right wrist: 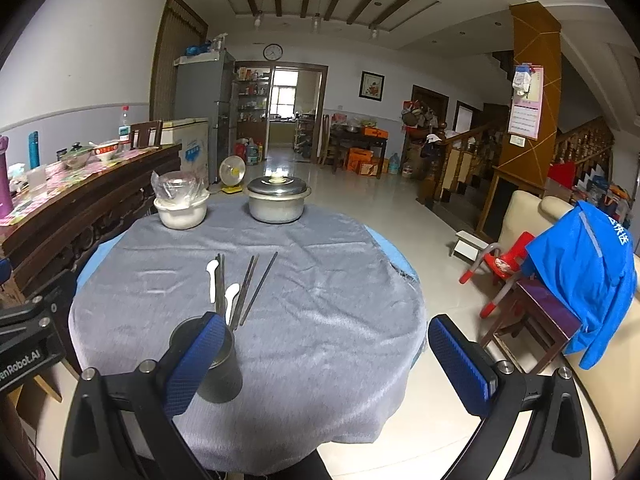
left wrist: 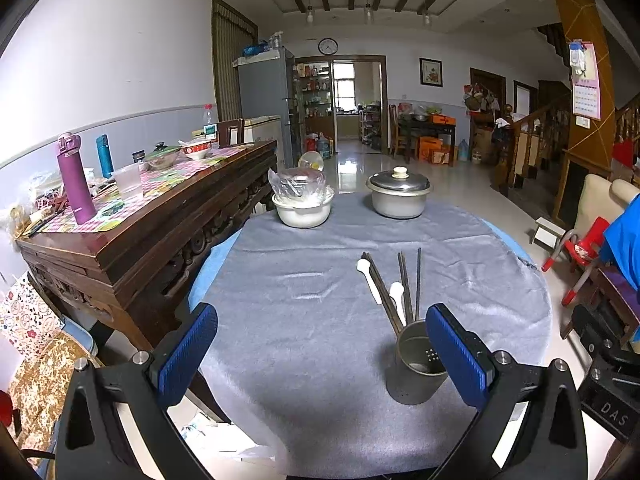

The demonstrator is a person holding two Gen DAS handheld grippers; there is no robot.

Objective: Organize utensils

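A round table with a grey cloth holds dark chopsticks and two white spoons lying side by side. A metal utensil cup with a perforated bottom stands upright just in front of them. My left gripper is open and empty, above the near table edge, left of the cup. In the right wrist view the chopsticks, spoons and cup lie at left. My right gripper is open and empty, its left finger in front of the cup.
A white bowl covered in plastic and a lidded metal pot stand at the table's far edge. A dark wooden sideboard with bottles and dishes is at left. A chair with a blue jacket is at right.
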